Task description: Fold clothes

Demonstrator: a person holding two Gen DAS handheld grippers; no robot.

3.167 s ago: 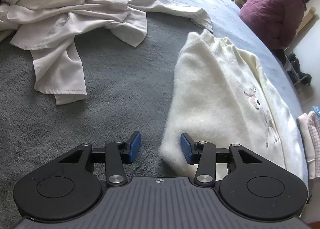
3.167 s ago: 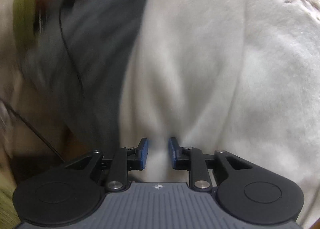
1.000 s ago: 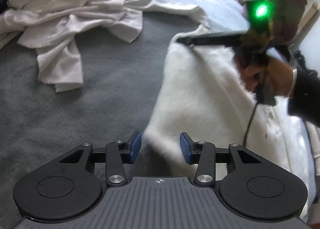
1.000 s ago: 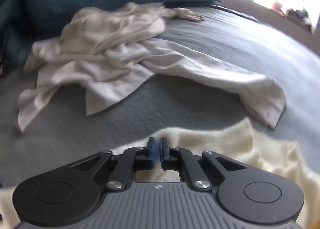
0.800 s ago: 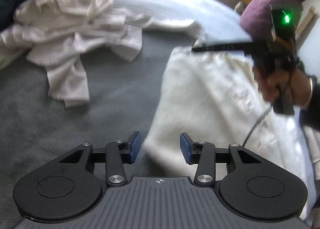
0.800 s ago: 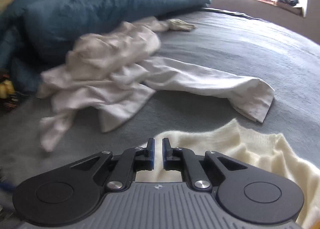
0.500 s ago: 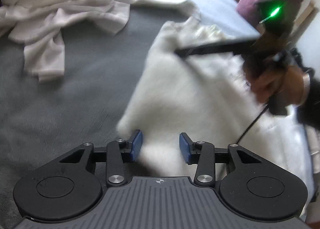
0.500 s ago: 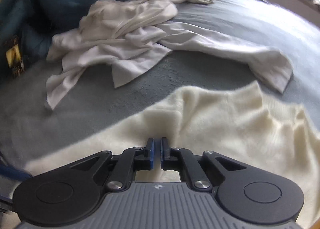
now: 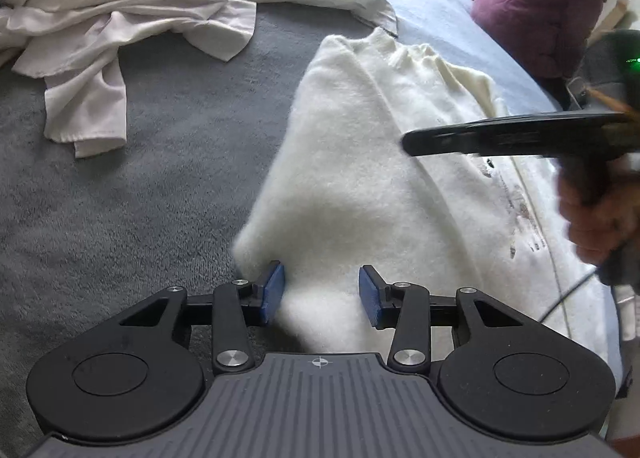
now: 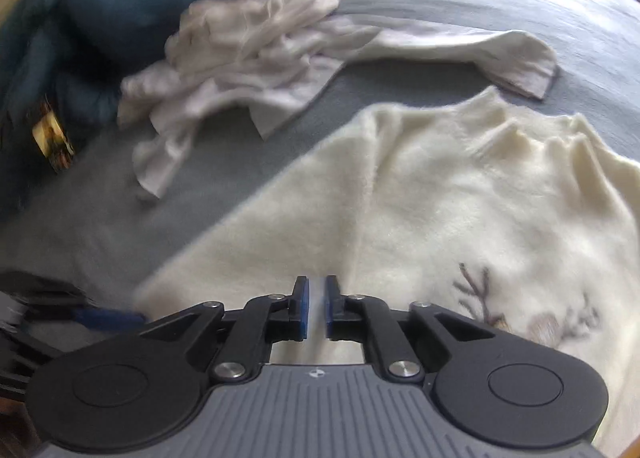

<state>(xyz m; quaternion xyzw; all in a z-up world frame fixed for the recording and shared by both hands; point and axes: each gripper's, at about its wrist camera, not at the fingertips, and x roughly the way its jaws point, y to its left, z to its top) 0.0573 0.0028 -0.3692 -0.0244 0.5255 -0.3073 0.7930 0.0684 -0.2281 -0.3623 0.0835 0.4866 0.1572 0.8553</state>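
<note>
Left gripper (image 9: 321,292) stands half open, straddling the near edge of the white sweater (image 9: 360,161), which lies folded on the grey bed (image 9: 160,185); the pads are not visibly pinching. To fold cleanly it should close on both layers before lifting. Right gripper (image 10: 316,308) hangs above the sweater's middle, jaws opening, nothing between them. A second ago it was fully closed at the collar.
</note>
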